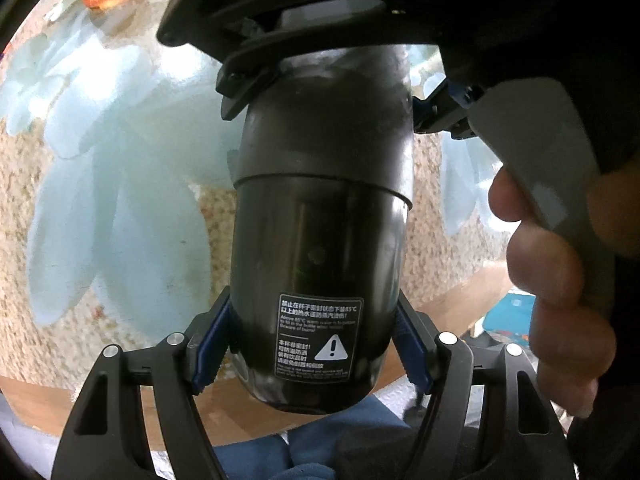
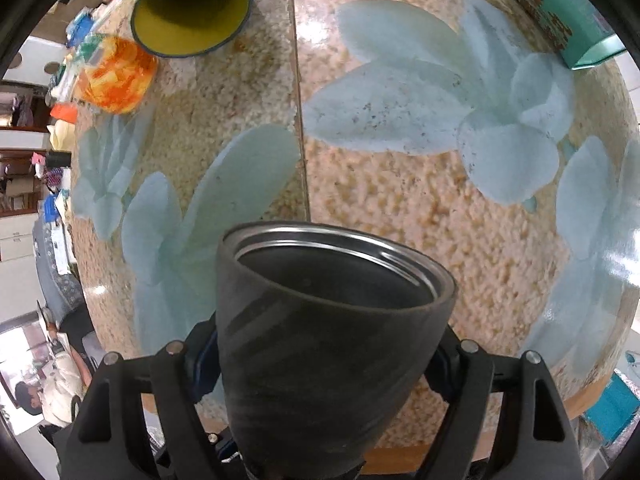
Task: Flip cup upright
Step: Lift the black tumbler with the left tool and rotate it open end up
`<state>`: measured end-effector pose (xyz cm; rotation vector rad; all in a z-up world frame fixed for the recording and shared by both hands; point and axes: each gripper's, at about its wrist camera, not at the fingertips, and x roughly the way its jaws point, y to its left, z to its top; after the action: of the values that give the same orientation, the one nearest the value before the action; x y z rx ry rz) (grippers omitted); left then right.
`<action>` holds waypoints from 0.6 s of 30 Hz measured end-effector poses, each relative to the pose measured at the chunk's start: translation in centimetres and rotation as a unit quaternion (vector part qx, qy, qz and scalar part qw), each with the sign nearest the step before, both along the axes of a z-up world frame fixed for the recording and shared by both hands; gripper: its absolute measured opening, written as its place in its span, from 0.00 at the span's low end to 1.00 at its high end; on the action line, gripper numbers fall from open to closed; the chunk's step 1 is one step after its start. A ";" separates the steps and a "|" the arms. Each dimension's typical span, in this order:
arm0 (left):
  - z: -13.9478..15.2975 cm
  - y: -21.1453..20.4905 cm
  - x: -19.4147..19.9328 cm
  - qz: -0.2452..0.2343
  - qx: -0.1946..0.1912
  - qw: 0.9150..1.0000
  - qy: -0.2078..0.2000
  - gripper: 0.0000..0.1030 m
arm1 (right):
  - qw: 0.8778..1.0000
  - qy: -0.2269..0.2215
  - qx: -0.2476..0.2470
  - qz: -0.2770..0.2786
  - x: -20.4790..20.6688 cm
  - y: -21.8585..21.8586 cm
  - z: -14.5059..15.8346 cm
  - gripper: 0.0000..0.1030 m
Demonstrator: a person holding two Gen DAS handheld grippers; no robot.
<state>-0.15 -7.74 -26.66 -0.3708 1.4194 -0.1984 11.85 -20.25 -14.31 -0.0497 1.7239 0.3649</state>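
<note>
Dark cup (image 1: 320, 240) held in the air above the table (image 1: 120, 184), gripped at both ends. Left gripper (image 1: 312, 344) clenched on the glossy end of the cup that carries a white warning label (image 1: 316, 340) — blue pads (image 1: 210, 344) pressed against both sides there. Right gripper (image 1: 332, 92) closed on the other, matte end of the cup, seen at the top of the left wrist view, one black finger across the cup wall and one just beside it on the other side. Person's hand (image 1: 556, 280) around the pale handle of that gripper, to the right of the cup.

In the right wrist view, right gripper (image 2: 324, 364) grasping the matte body of the cup (image 2: 320, 340), fingers tight on both sides. Open mouth of the cup tilted, facing away from the camera and toward the table (image 2: 400, 220), with a shiny metal rim (image 2: 344, 248) inside the dark wall. Cup not touching the table in either view.

On the table beyond the cup, far and to the left: a blue cup with yellow inside (image 2: 192, 8) lying on its side, and just beside it an orange-yellow package (image 2: 116, 76). Far to the right of the dark cup, at the table edge, a teal box (image 2: 560, 12). Table surface beige-speckled with pale blue flower shapes — a straight seam (image 2: 300, 120) running across it beyond the cup mouth.
</note>
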 end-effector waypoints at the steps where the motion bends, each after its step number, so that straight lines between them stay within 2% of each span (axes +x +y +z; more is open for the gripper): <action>1: 0.0 -0.1 0.1 -0.004 0.007 1.000 -0.010 0.73 | 1.000 -0.010 0.008 -0.003 0.0 0.2 0.3 0.77; 3: 0.9 -0.3 0.5 -0.013 0.023 0.999 -0.036 0.73 | 0.999 -0.032 0.024 -0.006 -0.8 0.3 1.5 0.77; 8: 2.7 0.2 3.2 -0.030 0.046 0.993 -0.104 0.73 | 0.993 -0.103 0.051 -0.007 1.4 0.4 4.9 0.77; 11: 3.3 0.5 4.7 -0.039 0.059 0.987 -0.147 0.73 | 0.986 -0.149 0.069 -0.007 2.7 0.2 6.1 0.77; 12: 3.4 0.5 5.2 -0.043 0.060 0.985 -0.159 0.73 | 0.985 -0.160 0.070 -0.007 2.1 -0.2 5.5 0.77; 15: 4.0 0.9 6.6 -0.043 0.078 0.979 -0.185 0.73 | 0.974 -0.206 0.093 0.012 2.3 0.2 6.1 0.77; 18: 3.9 1.2 8.3 -0.037 0.094 0.974 -0.205 0.73 | 0.959 -0.258 0.114 0.040 1.5 1.3 6.5 0.77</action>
<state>8.10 -6.55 -22.77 -0.1100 1.0344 -0.1877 13.38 -18.91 -7.83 -0.0427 1.1591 0.5565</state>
